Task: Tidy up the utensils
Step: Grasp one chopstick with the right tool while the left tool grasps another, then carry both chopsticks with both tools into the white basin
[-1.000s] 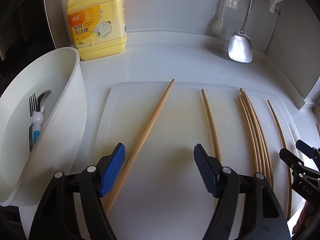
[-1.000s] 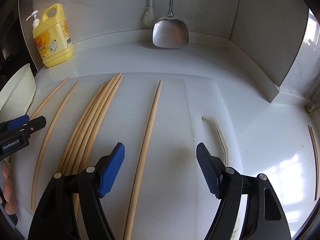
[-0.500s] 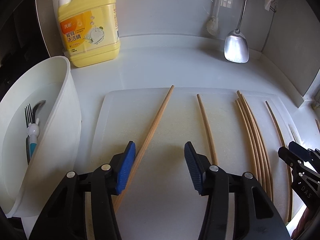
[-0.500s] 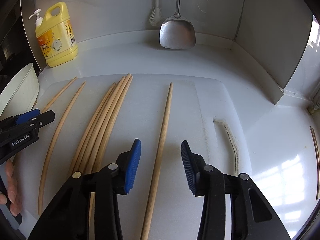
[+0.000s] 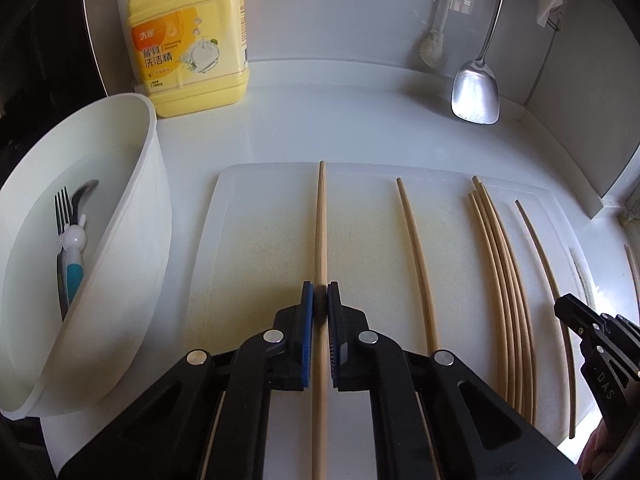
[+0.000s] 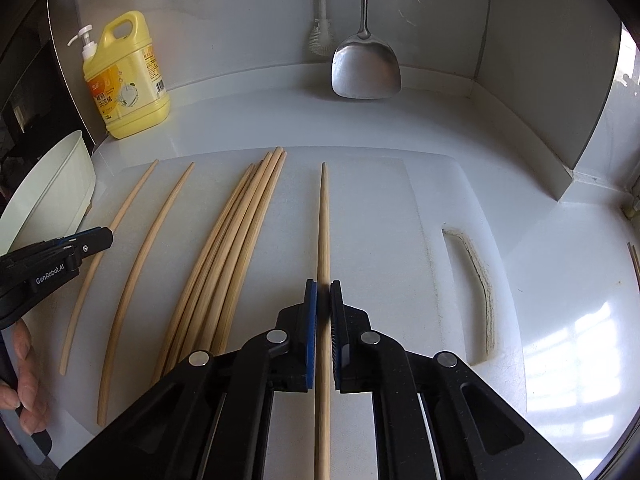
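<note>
Left wrist view: white cutting board [image 5: 256, 216] on white counter [image 5: 340, 120]; tub [image 5: 132, 216] at 9 o'clock. Left gripper [image 5: 321, 300] is closing, pads pressing on leftmost chopstick [image 5: 321, 220]; right gripper [image 6: 323, 300] clenched on rightmost chopstick [image 6: 323, 220].

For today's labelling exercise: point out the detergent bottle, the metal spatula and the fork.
detergent bottle [image 5: 188, 46], left wrist view, on its printed label.
metal spatula [image 6: 366, 70], right wrist view, on its blade.
fork [image 5: 61, 210], left wrist view, on its tines.

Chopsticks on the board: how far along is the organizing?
Done: fork and spoon stand in the white tub. In hand: left gripper is closing on the leftmost chopstick between its jaws; right gripper shut on the rightmost chopstick. Left: the lone chopstick and the chopstick bundle on the cutting board.
</note>
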`<action>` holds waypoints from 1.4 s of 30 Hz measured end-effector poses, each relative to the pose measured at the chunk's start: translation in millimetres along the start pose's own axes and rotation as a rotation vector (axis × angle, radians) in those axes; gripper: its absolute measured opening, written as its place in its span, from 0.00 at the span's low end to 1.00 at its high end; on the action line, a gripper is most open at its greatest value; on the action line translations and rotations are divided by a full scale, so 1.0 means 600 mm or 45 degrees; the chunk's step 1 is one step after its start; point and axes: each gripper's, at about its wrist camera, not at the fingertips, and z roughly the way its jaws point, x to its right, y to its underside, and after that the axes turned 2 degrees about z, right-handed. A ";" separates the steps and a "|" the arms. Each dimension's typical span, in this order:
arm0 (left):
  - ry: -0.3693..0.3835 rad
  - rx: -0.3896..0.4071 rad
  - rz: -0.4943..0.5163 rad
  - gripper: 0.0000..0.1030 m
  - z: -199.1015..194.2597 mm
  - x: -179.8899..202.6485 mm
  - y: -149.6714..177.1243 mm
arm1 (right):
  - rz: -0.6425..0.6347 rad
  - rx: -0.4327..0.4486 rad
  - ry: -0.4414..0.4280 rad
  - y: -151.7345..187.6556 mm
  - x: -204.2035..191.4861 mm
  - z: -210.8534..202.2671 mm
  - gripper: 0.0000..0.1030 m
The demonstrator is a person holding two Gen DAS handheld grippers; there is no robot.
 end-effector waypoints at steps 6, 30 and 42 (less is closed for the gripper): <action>0.086 -0.019 -0.063 0.07 -0.025 0.001 0.015 | 0.006 0.019 -0.039 0.003 -0.004 -0.019 0.06; -0.083 0.259 -0.317 0.07 -0.284 -0.169 -0.015 | -0.290 0.186 -0.480 -0.125 -0.254 -0.143 0.06; -0.098 0.167 -0.452 0.07 -0.230 -0.394 -0.025 | -0.354 0.037 -0.592 -0.167 -0.511 -0.050 0.06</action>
